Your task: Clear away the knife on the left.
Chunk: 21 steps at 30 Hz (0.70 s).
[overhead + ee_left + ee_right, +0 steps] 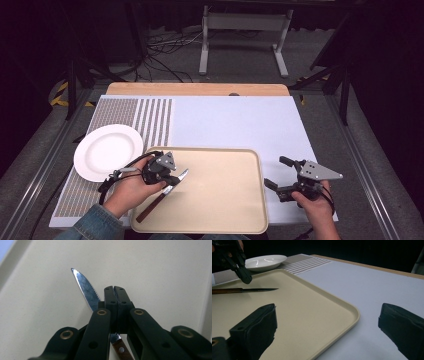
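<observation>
The left claw is fully closed just above the knife, gripping nothing. The knife lies flat on the tray, unlifted. The right claw waits wide open and empty over the bench. Pickup remains outstanding; the plate is bare.

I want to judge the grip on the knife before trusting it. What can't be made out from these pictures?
- Left gripper view: the shut left tongs cover the knife where blade meets handle, so pad contact is hidden.
- Same view: the bottom edge cuts off the handle.
- High view: the hand and left gripper body hide the knife's middle.
- Right gripper view: the left edge cuts off the handle end on the tray.
</observation>
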### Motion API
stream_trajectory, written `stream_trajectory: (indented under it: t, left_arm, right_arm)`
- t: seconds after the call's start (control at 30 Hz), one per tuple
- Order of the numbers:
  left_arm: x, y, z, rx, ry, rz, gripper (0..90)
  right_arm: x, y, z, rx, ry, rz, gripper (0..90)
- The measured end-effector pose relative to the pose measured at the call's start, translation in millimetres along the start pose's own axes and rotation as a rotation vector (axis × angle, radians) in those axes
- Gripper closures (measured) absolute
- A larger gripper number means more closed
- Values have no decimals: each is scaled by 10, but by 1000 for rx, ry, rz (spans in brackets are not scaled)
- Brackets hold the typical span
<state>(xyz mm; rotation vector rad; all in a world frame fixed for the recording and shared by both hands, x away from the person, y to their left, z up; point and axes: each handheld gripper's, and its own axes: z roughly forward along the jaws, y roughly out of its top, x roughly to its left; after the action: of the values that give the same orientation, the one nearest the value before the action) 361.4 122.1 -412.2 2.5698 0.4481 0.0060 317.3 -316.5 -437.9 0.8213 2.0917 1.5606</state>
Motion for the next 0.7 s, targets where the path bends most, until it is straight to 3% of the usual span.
stream_trajectory:
  t: [0.37, 0.5, 0.7]
  left_arm:
    - [-28, 5, 135, 99, -58, 44, 900]
    - [-37, -5, 168, 140, -66, 71, 900]
    - [-33, -15, 187, 169, -57, 68, 900]
  right_arm:
    - [-2, -1, 2, 2, 0, -1, 27]
    - [-3, -3, 4, 8, 8, -3, 20]
    - [-3, -4, 6, 9, 9, -3, 20]
